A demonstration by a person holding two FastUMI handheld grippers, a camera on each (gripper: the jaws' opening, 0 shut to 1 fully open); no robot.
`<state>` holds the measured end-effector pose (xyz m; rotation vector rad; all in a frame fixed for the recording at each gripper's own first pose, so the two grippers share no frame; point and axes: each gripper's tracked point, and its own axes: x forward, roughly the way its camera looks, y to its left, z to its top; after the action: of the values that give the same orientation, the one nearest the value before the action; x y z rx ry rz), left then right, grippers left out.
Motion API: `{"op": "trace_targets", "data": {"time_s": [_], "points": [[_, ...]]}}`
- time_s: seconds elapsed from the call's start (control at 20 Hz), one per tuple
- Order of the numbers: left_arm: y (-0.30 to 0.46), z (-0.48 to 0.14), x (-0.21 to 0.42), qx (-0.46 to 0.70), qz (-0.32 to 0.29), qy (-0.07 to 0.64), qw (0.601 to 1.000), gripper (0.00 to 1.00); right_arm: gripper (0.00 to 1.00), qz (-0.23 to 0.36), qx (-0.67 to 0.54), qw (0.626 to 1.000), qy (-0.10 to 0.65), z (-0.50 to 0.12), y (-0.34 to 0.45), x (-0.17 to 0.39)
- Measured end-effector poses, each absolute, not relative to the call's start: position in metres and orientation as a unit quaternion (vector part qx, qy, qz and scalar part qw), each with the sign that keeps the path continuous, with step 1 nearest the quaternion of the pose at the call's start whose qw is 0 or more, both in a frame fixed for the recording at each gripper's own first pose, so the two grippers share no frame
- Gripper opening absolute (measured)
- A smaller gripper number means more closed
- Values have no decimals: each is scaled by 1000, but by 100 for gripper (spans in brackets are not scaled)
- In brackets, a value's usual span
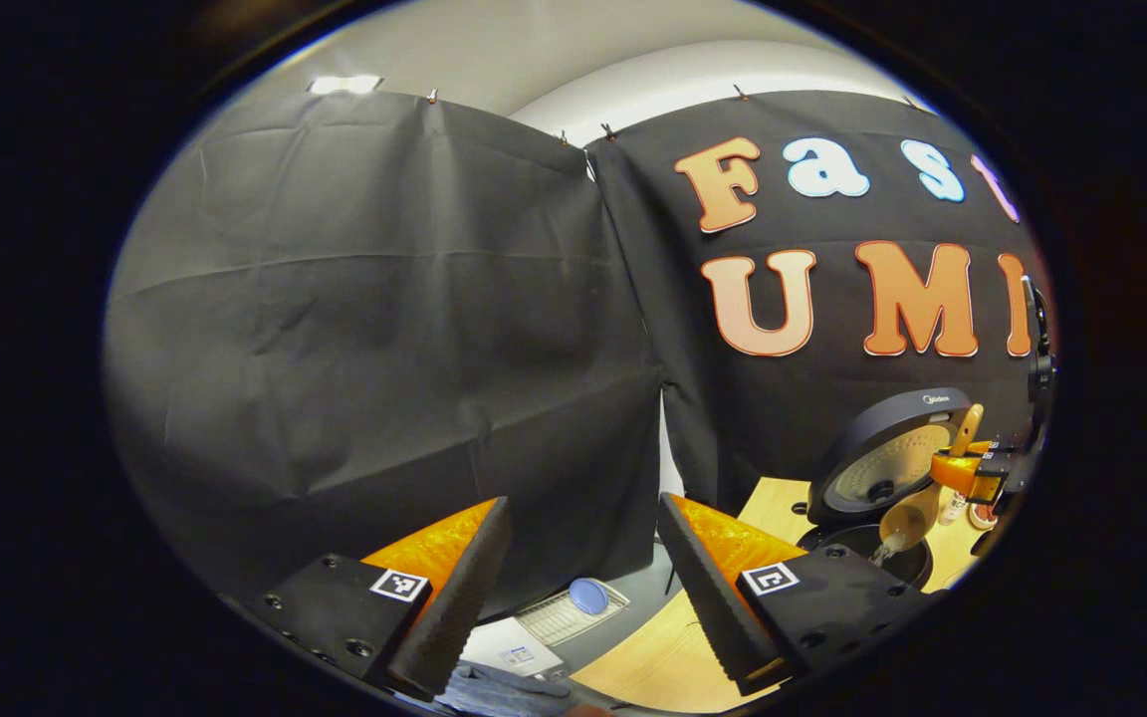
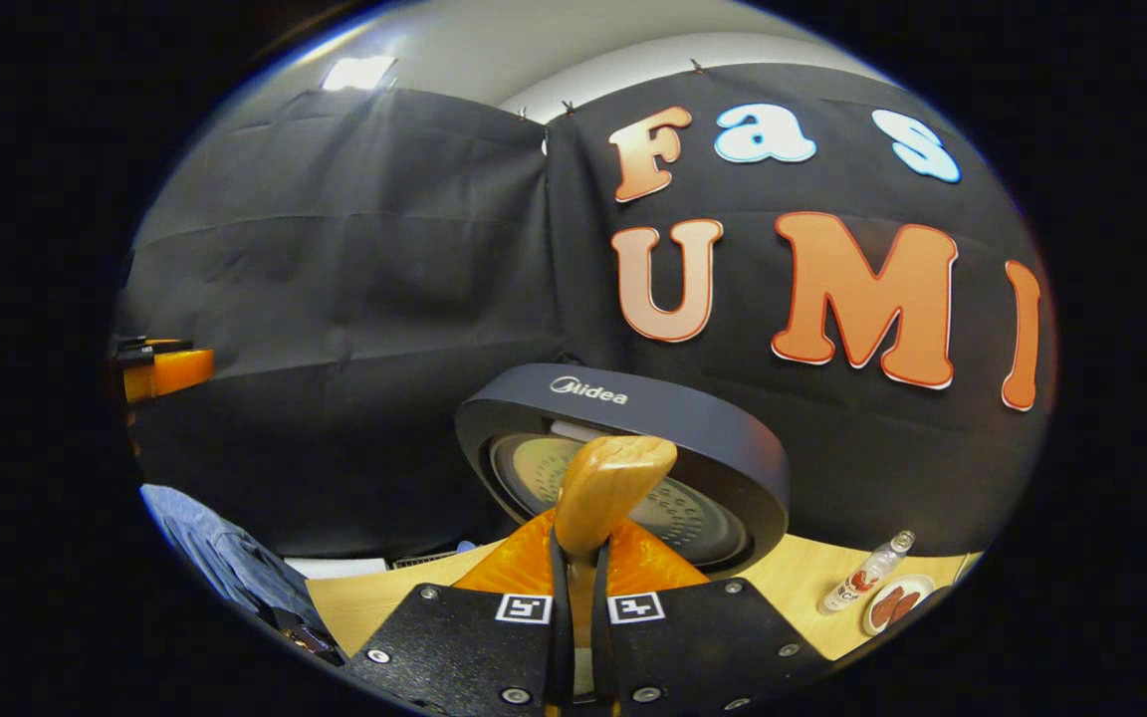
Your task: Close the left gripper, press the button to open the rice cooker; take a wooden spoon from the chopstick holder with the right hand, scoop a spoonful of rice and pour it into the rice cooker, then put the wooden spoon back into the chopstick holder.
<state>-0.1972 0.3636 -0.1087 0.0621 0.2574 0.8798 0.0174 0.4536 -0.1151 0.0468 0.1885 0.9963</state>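
Rice cooker (image 2: 633,438) sits open on wooden table (image 2: 793,588).

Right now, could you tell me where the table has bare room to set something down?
In the left gripper view, the table lies bare in front of the rice cooker. It is crowded at the pot, where the right gripper tips the wooden spoon, and by the bottle and small plate.

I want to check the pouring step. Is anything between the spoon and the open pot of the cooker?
Nothing visible. In the left gripper view the spoon, held by the right hand-held gripper, tips its bowl just above the cooker's open pot, and rice is falling from it. The lid stands up behind.
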Motion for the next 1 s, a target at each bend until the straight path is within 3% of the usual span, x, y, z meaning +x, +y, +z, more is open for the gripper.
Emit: {"op": "trace_targets", "data": {"time_s": [0.25, 0.5, 0.9, 0.95, 1.0], "points": [[368, -112, -204, 25, 433, 126, 892, 98, 7, 506, -43, 861, 42, -106, 455, 14], [360, -111, -197, 30, 423, 127, 897, 98, 7, 504, -22, 862, 53, -98, 448, 13], [333, -110, -170, 24, 395, 122, 910, 100, 7, 420, 139, 882, 160, -112, 357, 46], [327, -110, -165, 24, 390, 122, 912, 90, 7, 403, 157, 884, 176, -121, 338, 52], [321, -111, -160, 25, 383, 124, 915, 91, 7, 384, 172, 887, 189, -130, 318, 61]]}}
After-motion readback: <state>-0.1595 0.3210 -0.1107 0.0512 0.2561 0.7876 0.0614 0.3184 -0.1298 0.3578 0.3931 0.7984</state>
